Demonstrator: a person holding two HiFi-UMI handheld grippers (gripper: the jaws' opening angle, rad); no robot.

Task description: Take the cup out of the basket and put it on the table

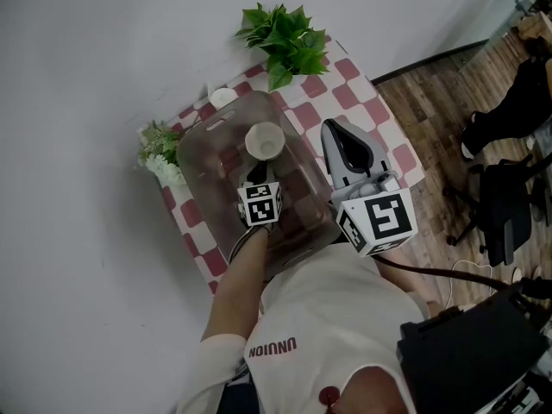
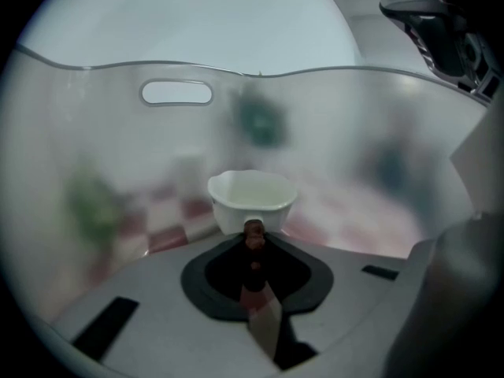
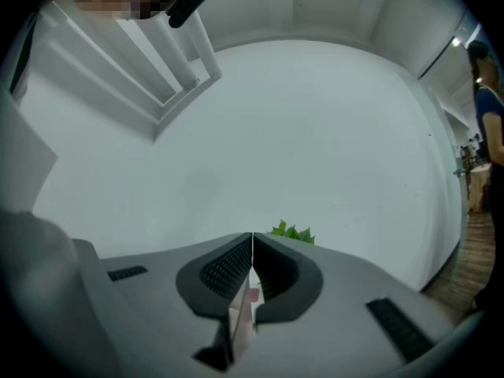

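Right gripper (image 3: pixel 252 239): closed, empty.
Left gripper (image 2: pixel 253 228): pinching cup (image 2: pixel 252 199) rim, inside basket (image 2: pixel 354 116).
Remaining: lift out, set on table (image 1: pixel 379 110).

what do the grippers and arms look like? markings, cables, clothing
Left gripper and right gripper: grey shells, black ribbed fingers, a cube of black-and-white square markers on each. Dark cable trails off the right. Person wears a white short-sleeved T-shirt.
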